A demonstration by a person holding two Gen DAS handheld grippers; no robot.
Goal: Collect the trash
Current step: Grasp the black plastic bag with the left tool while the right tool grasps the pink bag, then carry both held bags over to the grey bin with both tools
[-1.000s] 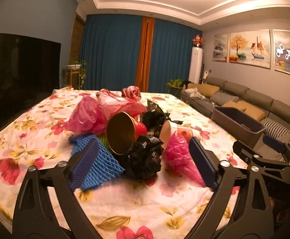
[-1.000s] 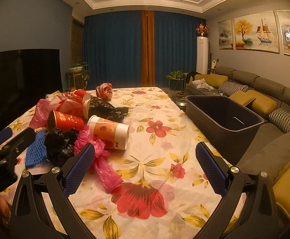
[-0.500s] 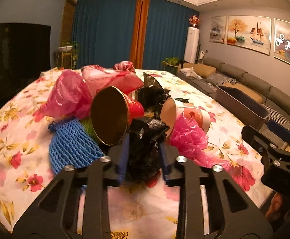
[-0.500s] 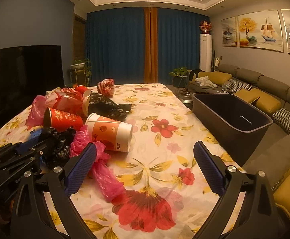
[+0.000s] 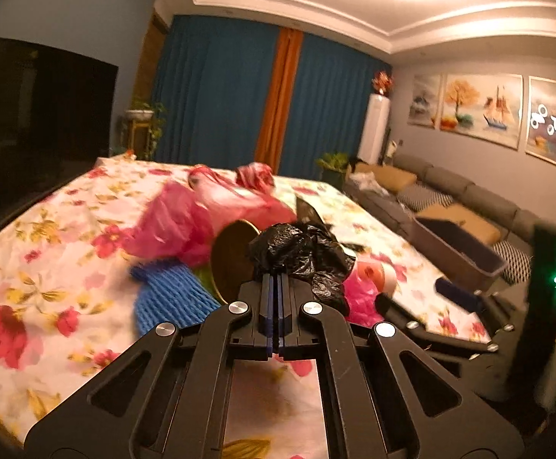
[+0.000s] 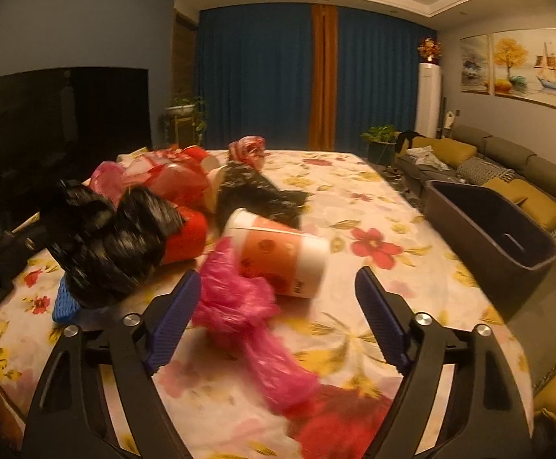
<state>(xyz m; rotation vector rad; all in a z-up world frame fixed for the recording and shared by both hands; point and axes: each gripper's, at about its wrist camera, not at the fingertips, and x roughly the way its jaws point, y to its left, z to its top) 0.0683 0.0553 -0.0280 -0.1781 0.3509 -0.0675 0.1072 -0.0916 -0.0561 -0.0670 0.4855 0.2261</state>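
Left hand-held gripper (image 5: 277,298): jaws closed flat, pinching the crumpled black plastic bag (image 5: 301,256), frame centre, raised off the surface (image 5: 41,267). Right hand-held gripper (image 6: 278,306): jaws have just been narrowing but are spread apart; pink plastic bag (image 6: 239,298) lies between them, pads not pressing. Paper cup (image 6: 282,252) on its side just behind it. Dark bin (image 6: 488,222) at right edge, beside the surface. Blue foam net (image 5: 171,298) lower left of the bag.

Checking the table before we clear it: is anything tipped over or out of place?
Yes. The white and orange paper cup lies on its side on the floral tablecloth, beside a crumpled pink plastic bag, among other scattered bags.
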